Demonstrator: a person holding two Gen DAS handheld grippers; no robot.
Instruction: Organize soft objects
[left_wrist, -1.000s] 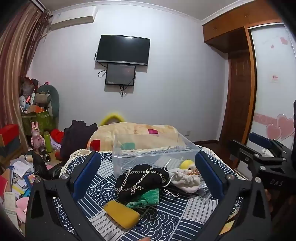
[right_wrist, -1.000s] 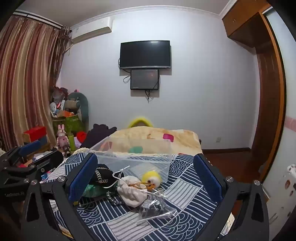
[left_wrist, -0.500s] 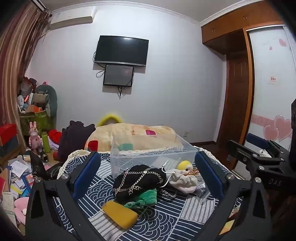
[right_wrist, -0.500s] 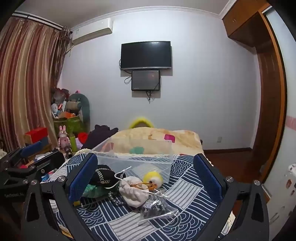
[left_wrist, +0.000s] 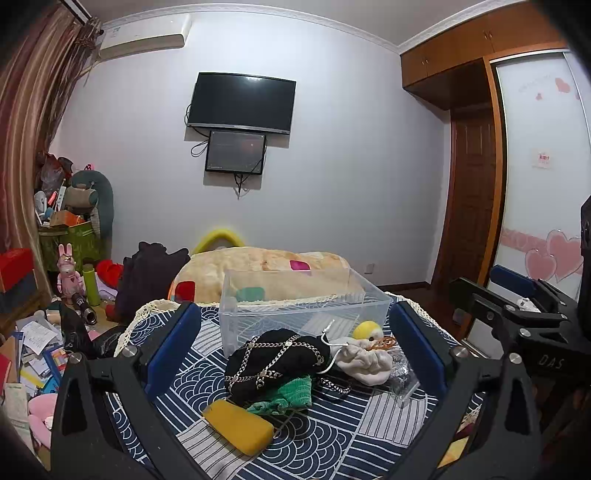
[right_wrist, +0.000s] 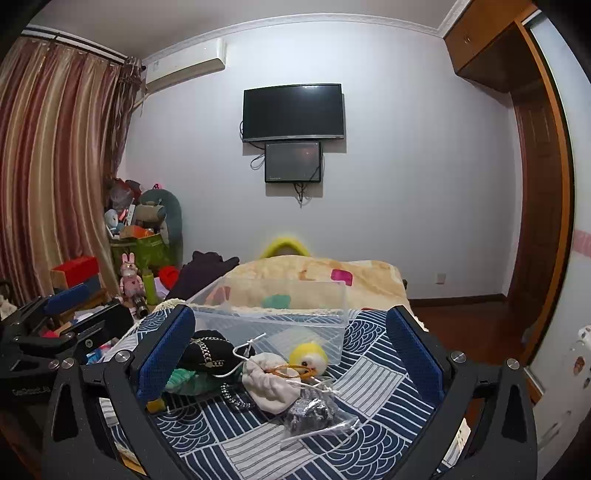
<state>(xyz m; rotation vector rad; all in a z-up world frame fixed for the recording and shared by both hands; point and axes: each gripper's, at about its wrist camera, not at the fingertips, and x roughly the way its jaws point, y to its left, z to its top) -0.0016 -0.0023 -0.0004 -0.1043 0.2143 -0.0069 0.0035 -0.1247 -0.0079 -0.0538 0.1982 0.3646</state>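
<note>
On the blue patterned bedspread (left_wrist: 325, 439) lie a black cloth item with a chain (left_wrist: 277, 360), a green cloth (left_wrist: 291, 393), a yellow soft block (left_wrist: 238, 426), a white pouch (left_wrist: 367, 360), a yellow plush ball (left_wrist: 365, 328) and a clear bag of dark pieces (right_wrist: 314, 411). A clear plastic bin (left_wrist: 303, 306) stands behind them. My left gripper (left_wrist: 295, 350) is open and empty, above the pile. My right gripper (right_wrist: 290, 350) is open and empty, to the right of the left one; the pouch (right_wrist: 271, 382) and the plush ball (right_wrist: 308, 356) lie between its fingers.
A folded beige blanket (left_wrist: 266, 266) and dark clothing (left_wrist: 151, 269) lie behind the bin. Toys, boxes and papers clutter the floor at the left (left_wrist: 48, 332). A wardrobe (left_wrist: 535, 184) and a door stand at the right. A television (right_wrist: 293, 112) hangs on the far wall.
Both views have shifted only slightly; the objects on the bed have not moved and both grippers stay open.
</note>
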